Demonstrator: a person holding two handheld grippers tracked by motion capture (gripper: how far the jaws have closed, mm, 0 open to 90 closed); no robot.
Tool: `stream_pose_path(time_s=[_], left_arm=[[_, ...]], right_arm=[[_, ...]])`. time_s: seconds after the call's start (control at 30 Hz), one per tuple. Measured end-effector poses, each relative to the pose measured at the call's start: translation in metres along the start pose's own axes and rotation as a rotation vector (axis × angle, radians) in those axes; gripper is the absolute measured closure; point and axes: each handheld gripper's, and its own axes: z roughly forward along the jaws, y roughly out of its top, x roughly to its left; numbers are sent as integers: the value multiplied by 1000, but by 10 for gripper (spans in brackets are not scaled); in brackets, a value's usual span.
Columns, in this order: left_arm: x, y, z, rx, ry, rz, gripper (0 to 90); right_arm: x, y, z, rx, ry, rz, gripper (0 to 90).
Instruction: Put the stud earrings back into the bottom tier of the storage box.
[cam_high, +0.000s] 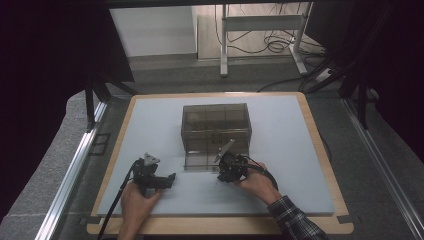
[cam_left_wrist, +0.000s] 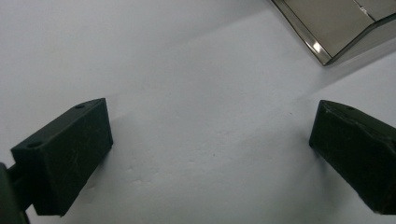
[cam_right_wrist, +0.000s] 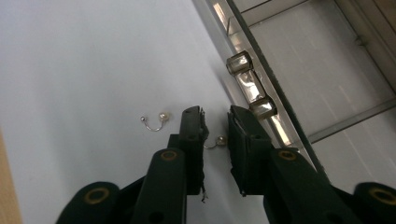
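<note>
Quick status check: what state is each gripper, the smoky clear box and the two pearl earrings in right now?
Left gripper: open wide, nothing between its jaws, over bare mat.
Right gripper: nearly shut, narrow gap, near earring between the jaws; grip not clear.
Near earring: lying on the mat, between the right jaws.
Far earring: lying free on the mat, untouched.
Box: upright on the mat, front flap folded down.

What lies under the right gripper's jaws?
A small pearl earring on the white table; its pearl shows in the gap, and one jaw covers part of its hook.
</note>
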Motion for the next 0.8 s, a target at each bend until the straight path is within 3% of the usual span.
stream_pose_path(time_s=[0.1, 0.17, 0.57, 0.8], left_arm=[[0, 0, 0, -1, 0, 2, 0], [0, 0, 0, 0, 0, 3, 0], [0, 0, 0, 0, 0, -1, 0], [0, 0, 0, -3, 0, -1, 0]], right_arm=[[3, 1, 0, 11, -18, -6, 777], [2, 1, -1, 22, -12, -11, 841], [0, 1, -2, 21, 13, 7, 847], [0, 4, -12, 5, 34, 4, 846]])
